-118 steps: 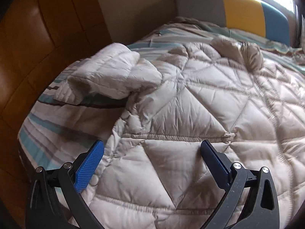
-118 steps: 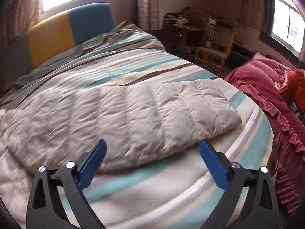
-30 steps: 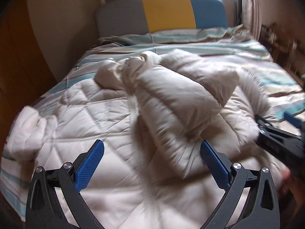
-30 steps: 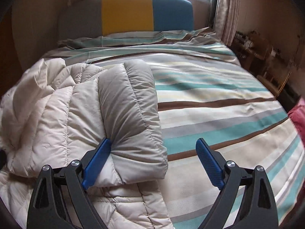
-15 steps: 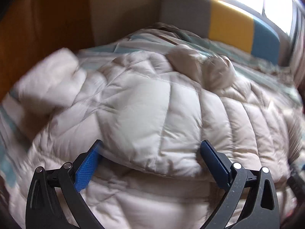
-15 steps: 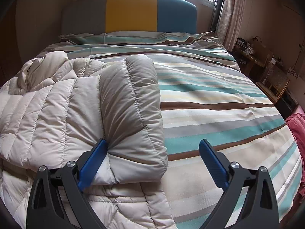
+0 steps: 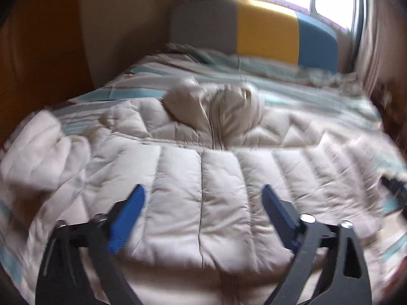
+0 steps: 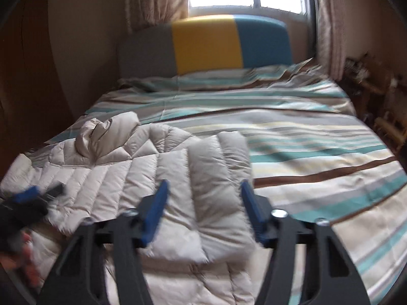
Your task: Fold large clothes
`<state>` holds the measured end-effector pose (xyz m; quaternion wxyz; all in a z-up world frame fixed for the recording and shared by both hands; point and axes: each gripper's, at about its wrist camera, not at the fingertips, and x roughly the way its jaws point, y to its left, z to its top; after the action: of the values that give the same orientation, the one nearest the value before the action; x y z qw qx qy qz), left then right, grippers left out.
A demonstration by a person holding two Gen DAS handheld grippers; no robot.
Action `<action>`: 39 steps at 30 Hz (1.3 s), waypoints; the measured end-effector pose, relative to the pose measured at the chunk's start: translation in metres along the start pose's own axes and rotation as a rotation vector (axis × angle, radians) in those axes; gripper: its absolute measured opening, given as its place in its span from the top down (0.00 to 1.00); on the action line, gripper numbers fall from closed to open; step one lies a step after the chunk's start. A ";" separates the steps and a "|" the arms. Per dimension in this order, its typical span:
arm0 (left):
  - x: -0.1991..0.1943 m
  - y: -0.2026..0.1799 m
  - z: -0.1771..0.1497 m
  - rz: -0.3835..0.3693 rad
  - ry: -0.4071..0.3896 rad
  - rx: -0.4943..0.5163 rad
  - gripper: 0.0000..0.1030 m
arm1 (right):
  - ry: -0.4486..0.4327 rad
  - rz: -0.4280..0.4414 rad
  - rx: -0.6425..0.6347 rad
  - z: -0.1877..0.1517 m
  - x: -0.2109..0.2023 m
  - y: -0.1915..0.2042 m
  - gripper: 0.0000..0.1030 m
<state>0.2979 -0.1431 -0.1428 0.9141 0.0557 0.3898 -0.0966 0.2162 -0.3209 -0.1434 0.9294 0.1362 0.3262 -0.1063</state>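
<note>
A large beige quilted down coat [image 7: 203, 198] lies on the bed, its hood [image 7: 213, 106] toward the headboard. One sleeve [image 8: 198, 188] is folded across the body. My left gripper [image 7: 201, 203] is open just above the folded sleeve. My right gripper [image 8: 203, 200] is open with its jaws either side of the sleeve's cuff end. The left gripper also shows blurred in the right wrist view [image 8: 33, 200]. The other sleeve [image 7: 38, 152] lies bunched at the left.
The bed has a striped teal, brown and white cover [image 8: 305, 152] and a grey, yellow and blue headboard [image 8: 206, 43]. A wooden wall [image 7: 38, 63] runs along the left side. Wooden furniture [image 8: 376, 101] stands at the right.
Both grippers have pulled back and up from the coat. The right gripper's jaws have narrowed somewhat around the sleeve end. Both views are blurred with motion.
</note>
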 end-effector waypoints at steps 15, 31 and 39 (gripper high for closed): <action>0.060 0.014 -0.003 0.002 0.073 0.023 0.05 | 0.149 -0.093 -0.005 -0.005 0.099 -0.007 0.67; 0.057 0.054 -0.010 0.069 0.098 -0.119 0.03 | 0.131 -0.106 -0.025 -0.010 0.095 0.001 0.66; 0.064 0.056 -0.011 0.077 0.099 -0.096 0.03 | 0.137 -0.077 -0.021 -0.006 0.082 0.000 0.61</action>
<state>0.3455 -0.0951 -0.1950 0.8985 0.0317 0.4361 -0.0396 0.2756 -0.3283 -0.2000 0.9014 0.1207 0.3951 -0.1292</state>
